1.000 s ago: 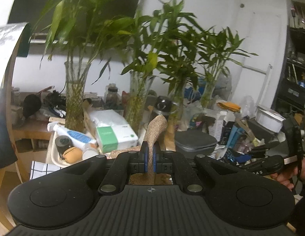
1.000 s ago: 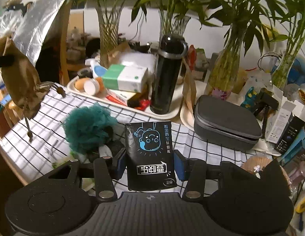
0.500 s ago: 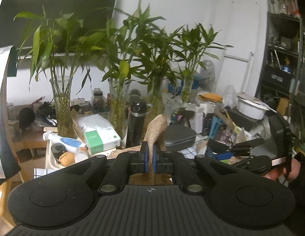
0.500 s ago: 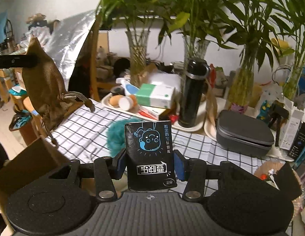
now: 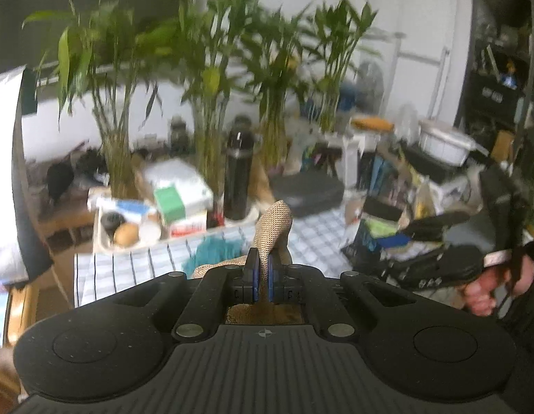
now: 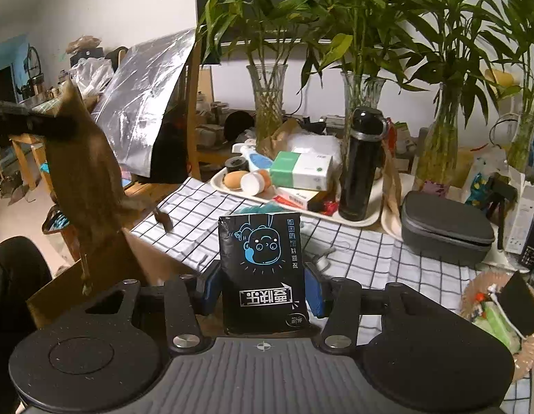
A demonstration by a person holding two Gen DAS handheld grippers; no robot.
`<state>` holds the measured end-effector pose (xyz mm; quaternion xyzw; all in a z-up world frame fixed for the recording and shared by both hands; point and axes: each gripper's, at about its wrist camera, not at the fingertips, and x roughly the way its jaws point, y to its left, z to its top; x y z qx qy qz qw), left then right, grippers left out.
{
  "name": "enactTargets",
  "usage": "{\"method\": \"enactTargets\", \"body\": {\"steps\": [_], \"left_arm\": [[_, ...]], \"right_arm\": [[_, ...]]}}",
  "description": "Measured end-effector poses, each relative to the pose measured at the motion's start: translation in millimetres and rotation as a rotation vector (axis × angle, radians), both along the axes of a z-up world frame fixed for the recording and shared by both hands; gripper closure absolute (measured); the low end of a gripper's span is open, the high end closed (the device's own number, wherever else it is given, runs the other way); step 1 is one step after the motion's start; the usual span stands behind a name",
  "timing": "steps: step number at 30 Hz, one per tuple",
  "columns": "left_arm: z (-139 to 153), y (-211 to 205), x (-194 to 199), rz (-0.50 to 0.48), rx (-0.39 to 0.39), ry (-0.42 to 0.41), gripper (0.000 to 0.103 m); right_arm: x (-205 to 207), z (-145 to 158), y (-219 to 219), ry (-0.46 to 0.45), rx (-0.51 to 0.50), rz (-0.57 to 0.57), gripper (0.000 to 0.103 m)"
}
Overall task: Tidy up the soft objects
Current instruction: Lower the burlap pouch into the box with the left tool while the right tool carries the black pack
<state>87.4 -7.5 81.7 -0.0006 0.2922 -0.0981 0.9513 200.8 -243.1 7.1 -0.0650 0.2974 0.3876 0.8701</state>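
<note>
Right wrist view: right gripper [image 6: 263, 284] clamps the black pouch [image 6: 263, 272] above the checked cloth [image 6: 370, 258] — mid-carry; left gripper [image 5: 262, 277] pinches the burlap bag [image 5: 272, 227]. Next, probably lower the pouch into that bag's mouth.

A tan woven drawstring pouch [image 5: 272, 222] was pinched by a fold of its fabric, that fold standing upright. In the right wrist view the same pouch [image 6: 82, 179] hung limp and clear of the tabletop, at the left, its cord dangling below. A black soft packet [image 6: 263, 272], printed with a blue cartoon face and white characters reading upside down, stood upright and clamped at both side edges, above the checked cloth. A teal fluffy puff [image 5: 215, 252] lay on the checked cloth, partly hidden, its outline blurred.
</note>
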Motion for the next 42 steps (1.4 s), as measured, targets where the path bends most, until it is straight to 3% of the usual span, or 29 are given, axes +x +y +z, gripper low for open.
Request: {"method": "enactTargets", "body": {"steps": [10, 12, 15, 35, 42], "left_arm": [[-46.4, -11.7, 8.8, 0.053, 0.092, 0.213, 0.093], [-54.7, -10.7, 9.7, 0.067, 0.105, 0.245, 0.072], [-60.9, -7.8, 4.5, 0.092, 0.099, 0.248, 0.055], [-70.0, 7.6, -21.3, 0.153, -0.007, 0.257, 0.054], [-70.6, 8.2, -26.3, 0.160, -0.003, 0.247, 0.054]], "right_arm": [[-19.3, -4.2, 1.9, 0.016, -0.010, 0.019, 0.051], [-20.2, -5.5, 2.2, 0.021, -0.016, 0.018, 0.051], [-23.3, -7.5, 2.2, 0.026, -0.023, 0.012, 0.051], [-42.6, -19.0, -1.3, 0.096, -0.044, -0.008, 0.051], [-45.3, -25.9, 5.5, 0.144, -0.075, 0.003, 0.049]]}}
